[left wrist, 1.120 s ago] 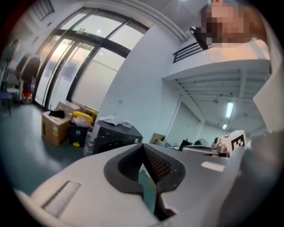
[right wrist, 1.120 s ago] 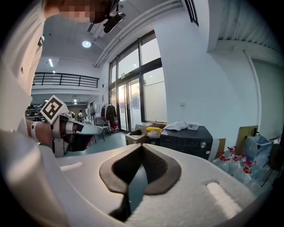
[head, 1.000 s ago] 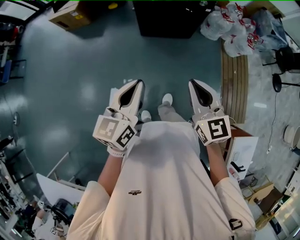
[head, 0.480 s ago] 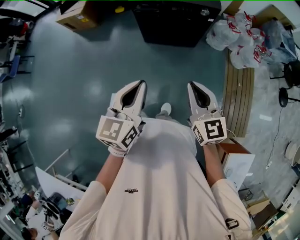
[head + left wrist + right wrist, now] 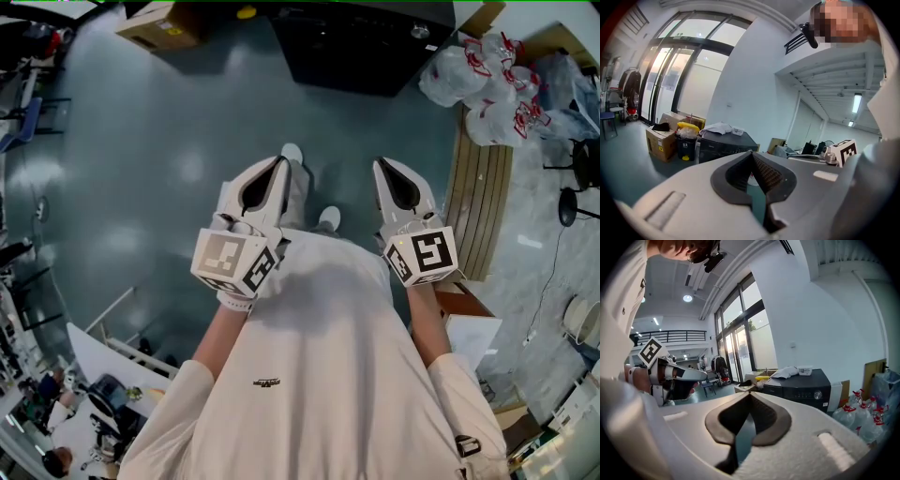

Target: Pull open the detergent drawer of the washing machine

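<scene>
Presumably stiff-sliding, the barely visible drawer on the black boxy washing machine (image 5: 802, 388) wants its front lip hooked; white left gripper (image 5: 280, 162) and right gripper (image 5: 380, 162) both closed, empty.

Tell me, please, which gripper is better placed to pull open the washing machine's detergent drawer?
Left, tentatively. Both the left gripper and right gripper are shut, empty and short of the washing machine. Its knob sits at the right end, so the drawer is probably left, ahead of that gripper.
</scene>
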The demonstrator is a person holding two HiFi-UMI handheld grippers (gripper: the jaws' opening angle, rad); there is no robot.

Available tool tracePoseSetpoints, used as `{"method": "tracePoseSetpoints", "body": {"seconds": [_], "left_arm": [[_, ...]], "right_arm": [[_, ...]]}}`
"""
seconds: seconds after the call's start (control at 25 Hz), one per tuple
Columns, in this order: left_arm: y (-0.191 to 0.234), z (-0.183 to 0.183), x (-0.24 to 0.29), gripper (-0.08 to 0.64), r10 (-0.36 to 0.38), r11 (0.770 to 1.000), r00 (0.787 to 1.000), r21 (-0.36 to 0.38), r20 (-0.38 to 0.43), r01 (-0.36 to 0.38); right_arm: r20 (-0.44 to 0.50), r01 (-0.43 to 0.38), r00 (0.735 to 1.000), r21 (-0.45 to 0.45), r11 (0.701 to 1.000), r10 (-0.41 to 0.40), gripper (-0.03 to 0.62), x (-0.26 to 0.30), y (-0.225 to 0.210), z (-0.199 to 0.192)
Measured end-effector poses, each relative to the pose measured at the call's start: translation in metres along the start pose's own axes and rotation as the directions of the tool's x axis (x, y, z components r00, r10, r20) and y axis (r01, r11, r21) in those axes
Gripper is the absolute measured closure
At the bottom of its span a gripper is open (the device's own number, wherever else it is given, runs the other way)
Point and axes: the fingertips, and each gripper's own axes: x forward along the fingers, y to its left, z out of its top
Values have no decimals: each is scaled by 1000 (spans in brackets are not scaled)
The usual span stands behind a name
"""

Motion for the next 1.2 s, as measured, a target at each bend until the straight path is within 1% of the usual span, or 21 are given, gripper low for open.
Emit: {"method": "tracePoseSetpoints", "body": {"seconds": [0.08, 0.28, 0.48, 0.84, 1.04, 1.2], "left_arm": [[7, 2, 9, 549, -7, 1000, 1000, -3, 2, 7], [31, 2, 41, 549, -43, 998, 999, -44, -19, 43], [58, 38, 86, 549, -80, 995, 997, -63, 14, 81], [140, 95, 157, 549, -121, 988, 991, -95, 49, 125], [188, 117, 183, 549, -148, 981, 987, -116, 65, 155], [207, 125, 202, 549, -170, 975, 984, -132, 61, 177]], "right_arm": [[7, 8, 1000, -7, 1000, -8, 591, 9, -4, 6], [-11, 37, 999, -4, 999, -37, 591, 36, -22, 11], [-19, 78, 997, 4, 997, -77, 591, 81, -49, 32], [-16, 147, 989, -10, 989, -147, 591, 175, -85, 81], [-6, 185, 983, -25, 983, -185, 591, 223, -93, 103], [-16, 198, 980, -29, 980, -198, 591, 246, -100, 110]]}}
